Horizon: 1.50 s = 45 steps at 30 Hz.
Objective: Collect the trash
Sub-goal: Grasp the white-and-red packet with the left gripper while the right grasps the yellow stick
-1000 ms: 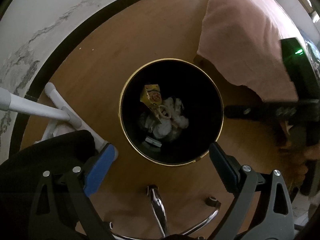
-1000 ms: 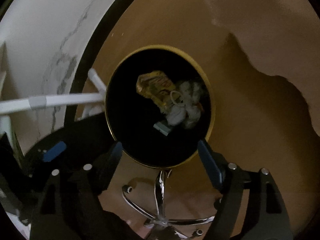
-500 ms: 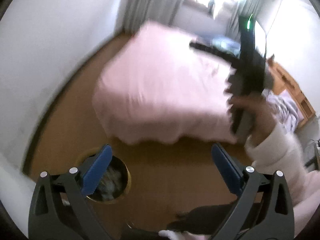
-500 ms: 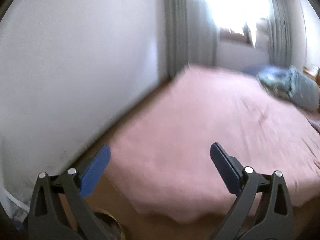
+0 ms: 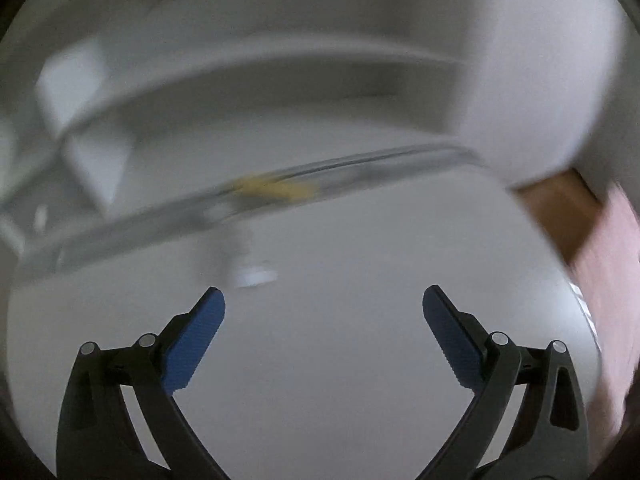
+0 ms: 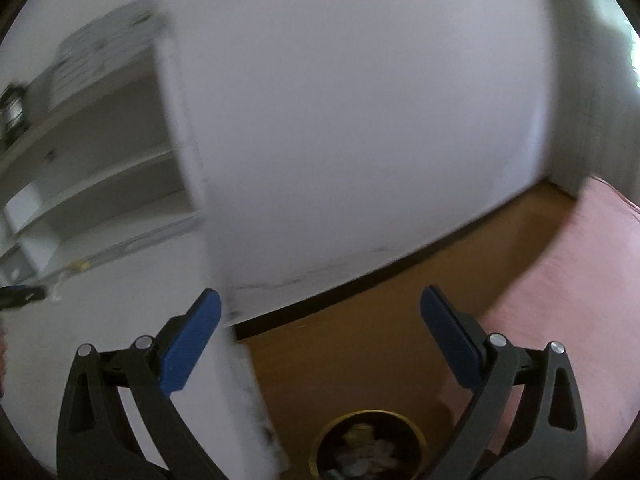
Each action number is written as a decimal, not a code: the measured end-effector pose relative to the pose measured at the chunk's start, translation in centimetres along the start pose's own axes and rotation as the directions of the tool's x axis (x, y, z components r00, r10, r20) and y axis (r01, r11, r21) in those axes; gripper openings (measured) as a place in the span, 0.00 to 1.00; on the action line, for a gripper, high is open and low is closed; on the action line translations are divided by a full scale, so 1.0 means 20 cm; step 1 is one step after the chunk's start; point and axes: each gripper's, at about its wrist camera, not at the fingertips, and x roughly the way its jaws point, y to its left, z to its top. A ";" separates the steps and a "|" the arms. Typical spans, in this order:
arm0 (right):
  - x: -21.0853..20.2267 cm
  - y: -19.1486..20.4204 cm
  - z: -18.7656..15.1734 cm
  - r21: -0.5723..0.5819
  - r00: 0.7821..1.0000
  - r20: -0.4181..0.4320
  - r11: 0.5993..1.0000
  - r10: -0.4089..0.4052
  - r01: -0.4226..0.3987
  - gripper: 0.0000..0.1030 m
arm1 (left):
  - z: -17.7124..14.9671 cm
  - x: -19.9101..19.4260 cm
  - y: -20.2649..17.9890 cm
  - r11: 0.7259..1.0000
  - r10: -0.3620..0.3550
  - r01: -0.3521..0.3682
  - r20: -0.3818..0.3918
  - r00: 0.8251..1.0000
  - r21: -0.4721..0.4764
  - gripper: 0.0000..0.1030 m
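My left gripper [image 5: 322, 292] hangs open over a white desk top [image 5: 320, 380], with nothing between its blue pads. Farther along the desk, motion blur smears a yellowish scrap [image 5: 276, 189] and a small white scrap [image 5: 256, 277]. My right gripper [image 6: 319, 292] is open and empty too, up over the desk's corner [image 6: 240, 360]. Below it, at the bottom edge of the right wrist view, stands the black bin with a gold rim [image 6: 368, 413], holding crumpled white trash [image 6: 360, 452].
White shelves [image 6: 100, 160] rise behind the desk on the left. A white wall [image 6: 360, 120] meets the wooden floor [image 6: 380, 340] at a dark skirting. The pink bed [image 6: 580, 280] fills the right side.
Both grippers have risen from just above the bin and swung round. The left view went from bin to bed to desk top. The right jaws opened wider; its view now shows wall and desk.
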 end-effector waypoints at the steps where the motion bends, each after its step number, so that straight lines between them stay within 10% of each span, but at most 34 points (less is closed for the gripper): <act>1: 0.02 0.06 0.01 -0.023 1.000 -0.002 1.000 0.021 -0.021 0.94 | 0.02 0.06 0.08 1.000 0.011 -0.011 -0.018 1.000 -0.028 0.93; 10: 0.20 0.48 0.19 -0.157 0.996 -0.038 0.984 0.075 -0.080 0.94 | 0.12 0.32 0.28 0.999 0.015 -0.019 -0.086 0.996 -0.048 0.63; 13: 0.30 0.67 0.25 -0.201 0.989 -0.077 0.970 0.124 -0.138 0.94 | 0.16 0.34 0.33 0.999 -0.039 0.036 -0.083 0.996 -0.040 0.18; 17: 0.47 1.03 0.22 -0.293 0.951 -0.210 0.913 0.228 -0.284 0.94 | 0.13 0.32 0.40 0.996 -0.083 0.081 -0.055 0.995 -0.039 0.18; 21: 0.69 1.40 0.16 -0.356 0.866 -0.369 0.810 0.336 -0.466 0.94 | 0.06 0.28 0.50 0.995 -0.076 0.075 -0.019 0.997 -0.068 0.17; 33: 1.14 1.94 0.13 -0.385 0.759 -0.562 0.708 0.328 -0.591 0.57 | 0.09 0.30 0.59 0.989 -0.076 0.075 -0.006 0.997 -0.125 0.15; 38: 1.12 2.00 0.14 -0.336 0.712 -0.592 0.688 0.378 -0.644 0.20 | 0.10 0.29 0.65 0.988 -0.084 0.082 -0.005 0.996 -0.129 0.15; 45: 1.03 1.99 0.12 -0.328 0.711 -0.589 0.690 0.385 -0.645 0.14 | 0.10 0.27 0.67 0.987 -0.096 0.095 0.000 0.995 -0.127 0.14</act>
